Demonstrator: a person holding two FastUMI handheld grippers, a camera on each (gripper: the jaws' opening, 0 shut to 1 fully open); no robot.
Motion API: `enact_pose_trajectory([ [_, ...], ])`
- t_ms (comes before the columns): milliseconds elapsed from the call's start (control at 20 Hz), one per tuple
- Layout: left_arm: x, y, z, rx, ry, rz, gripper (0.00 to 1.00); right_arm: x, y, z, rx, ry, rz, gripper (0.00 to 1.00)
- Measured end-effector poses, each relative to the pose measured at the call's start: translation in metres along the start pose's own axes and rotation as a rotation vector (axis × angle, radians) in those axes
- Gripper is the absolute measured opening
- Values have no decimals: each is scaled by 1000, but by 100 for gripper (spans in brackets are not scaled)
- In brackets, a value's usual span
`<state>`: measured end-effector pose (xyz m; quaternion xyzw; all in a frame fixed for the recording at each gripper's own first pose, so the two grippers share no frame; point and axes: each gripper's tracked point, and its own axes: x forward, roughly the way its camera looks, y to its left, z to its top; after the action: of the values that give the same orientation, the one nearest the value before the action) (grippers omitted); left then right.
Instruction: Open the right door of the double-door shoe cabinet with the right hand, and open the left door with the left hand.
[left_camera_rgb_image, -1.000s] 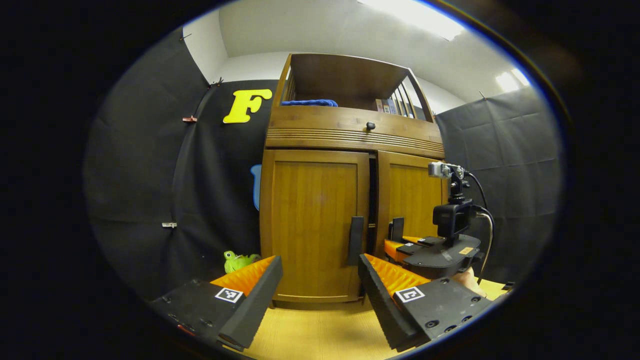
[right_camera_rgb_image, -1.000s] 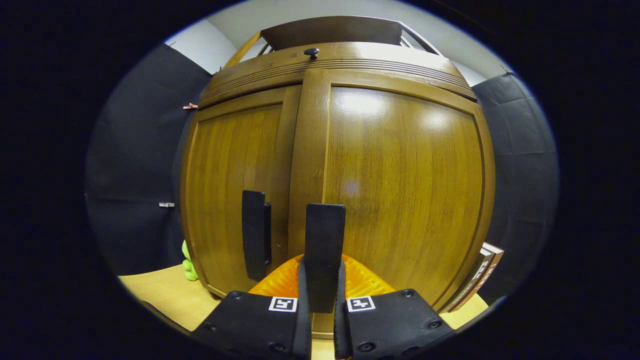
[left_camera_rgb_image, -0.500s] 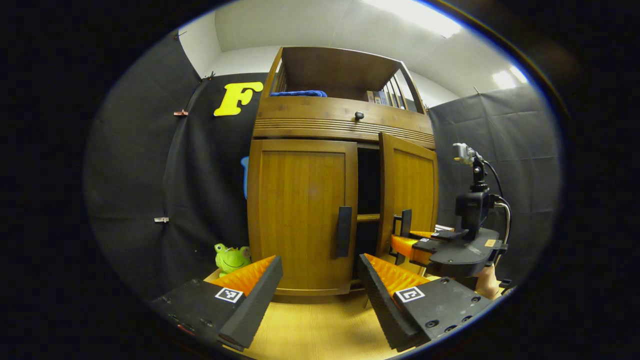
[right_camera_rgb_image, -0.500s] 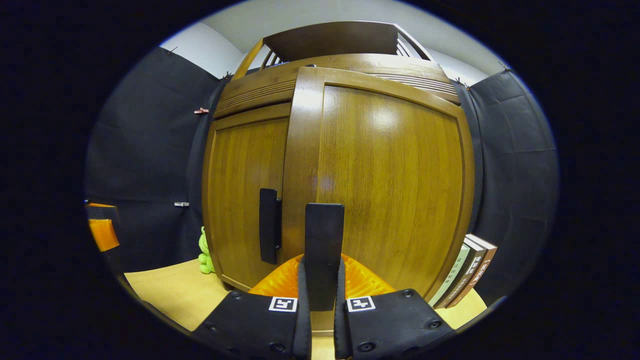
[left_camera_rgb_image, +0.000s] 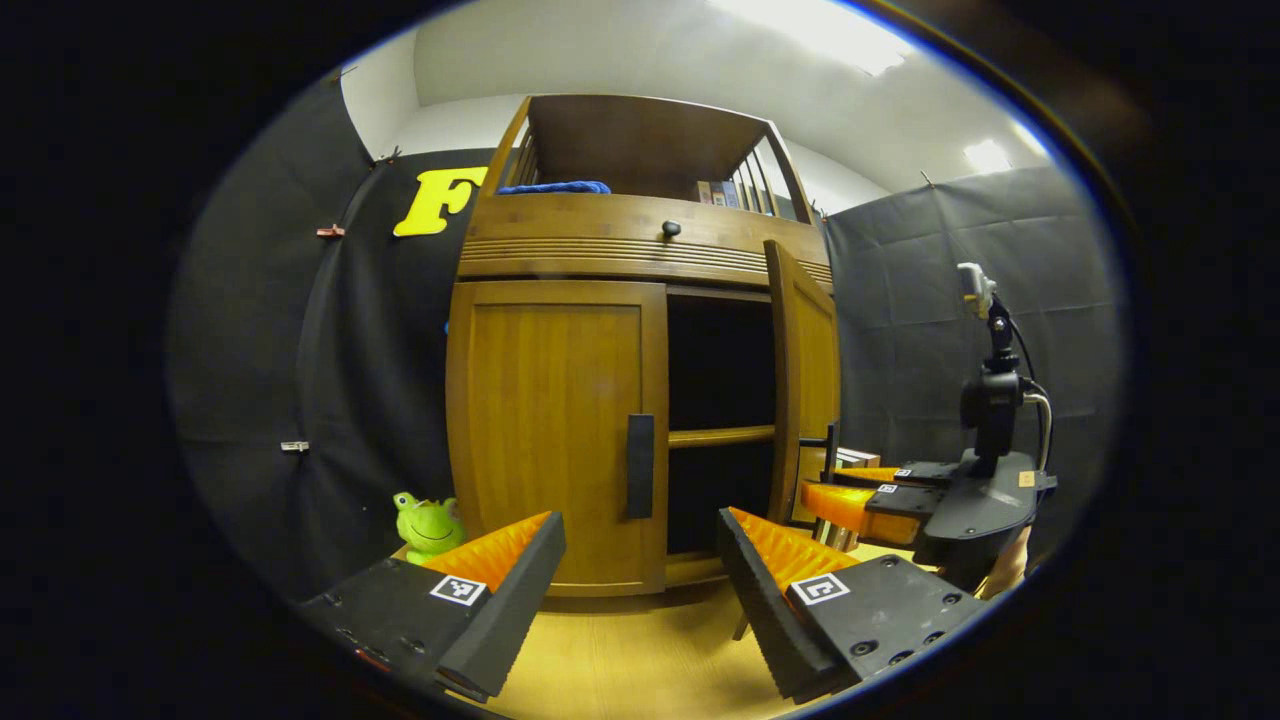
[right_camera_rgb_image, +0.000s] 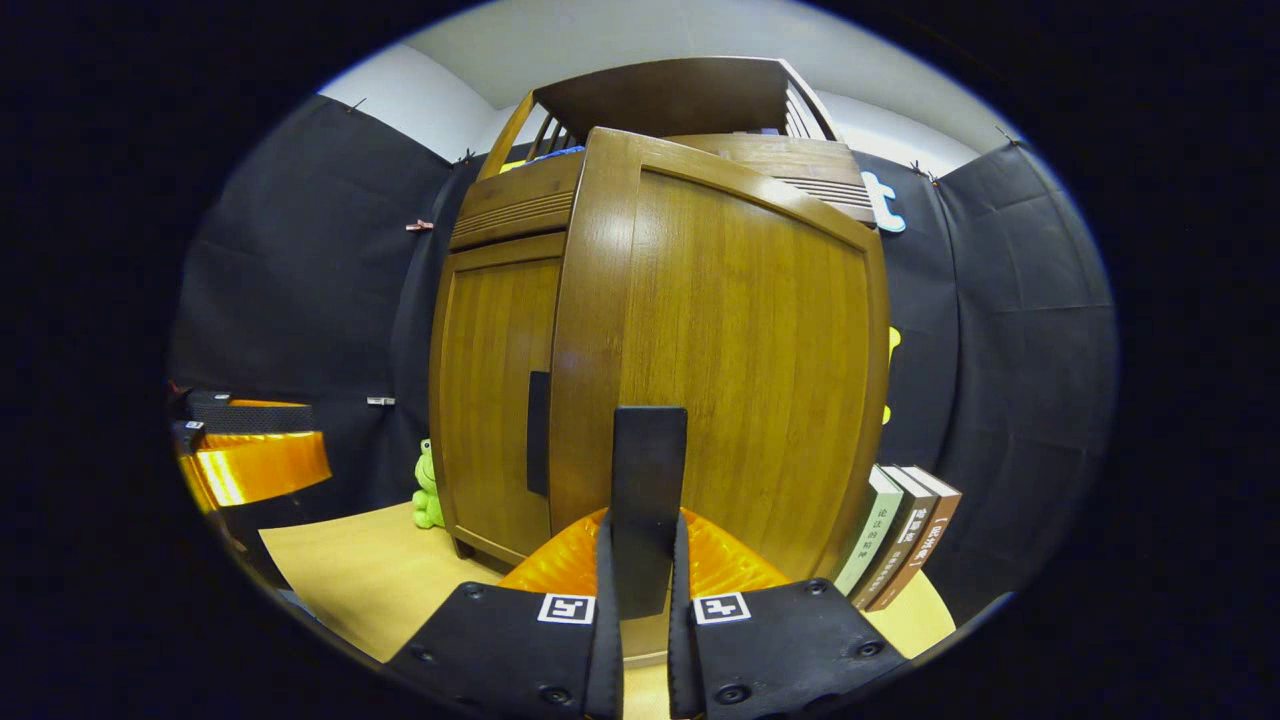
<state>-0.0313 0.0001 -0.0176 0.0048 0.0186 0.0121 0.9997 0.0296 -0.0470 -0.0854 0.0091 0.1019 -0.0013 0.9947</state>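
Shoe cabinet (left_camera_rgb_image: 560, 250) stands on wooden table (left_camera_rgb_image: 640, 660), by black wall; right door (right_camera_rgb_image: 740, 380) swung out wide, dark inside with shelf (left_camera_rgb_image: 720, 436) showing; right gripper (right_camera_rgb_image: 641, 560) squeezed tight on right door handle (right_camera_rgb_image: 648, 480), both fingers pressing its sides; left door (left_camera_rgb_image: 545, 440) flat and closed, its handle (left_camera_rgb_image: 640, 466) untouched; left gripper (left_camera_rgb_image: 640, 560) spread wide, holding nothing, low in front of left door, not touching; green frog toy (left_camera_rgb_image: 428, 522) sits left of cabinet; books (right_camera_rgb_image: 900, 550) stand on right.
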Motion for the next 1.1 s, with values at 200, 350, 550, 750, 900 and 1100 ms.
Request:
enact_pose_trajectory([
  [200, 11, -16, 1, -8, -7, -40, 94, -19, -12, 0, -2, 4, -2, 21],
  [350, 20, -21, -3, -6, -8, -44, 95, -33, -22, 1, -4, 7, -8, 21],
  [550, 27, -28, -8, -5, 5, -49, 95, -51, -37, 2, 4, 8, -32, 24],
  [750, 29, -28, -7, -18, -4, -49, 94, -67, -55, 3, -2, 1, -77, 20],
  [900, 32, -29, -3, -39, -19, -55, 94, -76, -66, 4, -9, -3, -105, 20],
  [1100, 34, -24, 0, -67, -33, -40, 94, -89, -82, 5, -30, -2, -153, 19],
])
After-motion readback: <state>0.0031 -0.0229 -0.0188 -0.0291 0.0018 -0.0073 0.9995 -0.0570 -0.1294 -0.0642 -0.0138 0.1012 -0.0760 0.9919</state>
